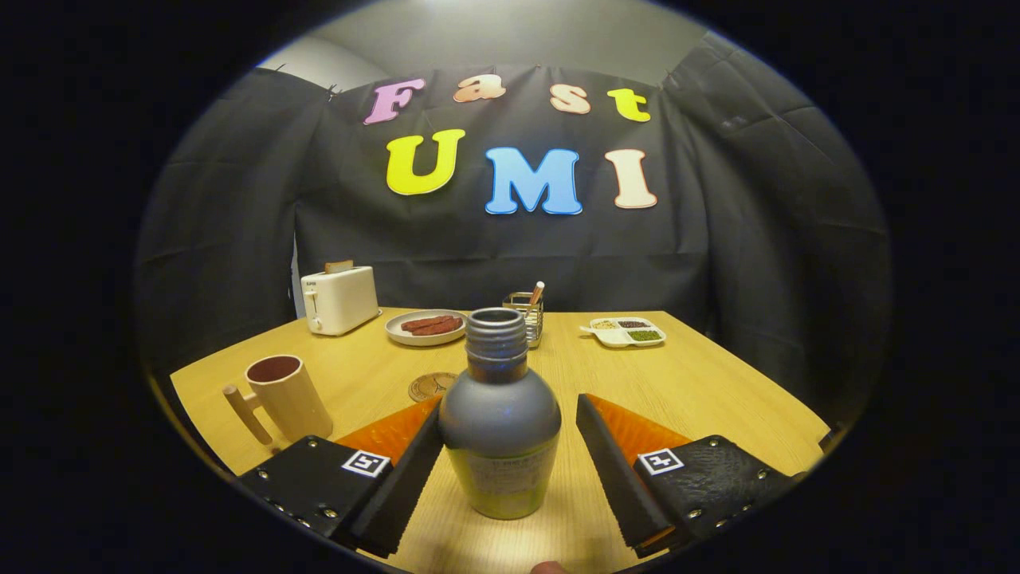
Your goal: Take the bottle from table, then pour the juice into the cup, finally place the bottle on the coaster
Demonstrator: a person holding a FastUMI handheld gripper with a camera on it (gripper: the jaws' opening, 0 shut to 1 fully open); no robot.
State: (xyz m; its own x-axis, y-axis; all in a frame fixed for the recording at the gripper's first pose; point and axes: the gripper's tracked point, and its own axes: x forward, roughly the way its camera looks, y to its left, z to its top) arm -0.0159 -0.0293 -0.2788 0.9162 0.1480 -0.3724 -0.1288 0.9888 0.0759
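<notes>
The bottle (500, 418) is standing upright on the wooden table (701, 375), cap off, its threaded neck pointing straight up, and it is sitting right between the two fingers of the gripper (510, 470). That is the relation everything is turning on: the bottle's long axis is running vertical while the fingers are reaching in level, one on each flank of the belly, so a squeeze across the widest part looks like the call. The jaws are standing apart. The left finger (402, 486) is looking very close to the bottle's side, perhaps brushing it, though the fisheye bend is making that hard to judge; the right finger (613, 470) is clearly showing a strip of bare table between itself and the bottle. So nothing is being gripped yet.

Working outward: just beyond the bottle, a little to the left of its neck, the round coaster (430, 386) is lying flat on the table. Further left and nearer the gripper, the cup (285, 395) is standing upright with its handle turned toward the near edge. Pouring is going to mean carrying the bottle leftward, I'd judge.

At the back, a white toaster (339, 299) is sitting beside a plate of sausages (426, 325), a wire utensil holder (527, 315) is peeking from behind the bottle's neck, and a divided snack tray (625, 331) is resting off to the right.
</notes>
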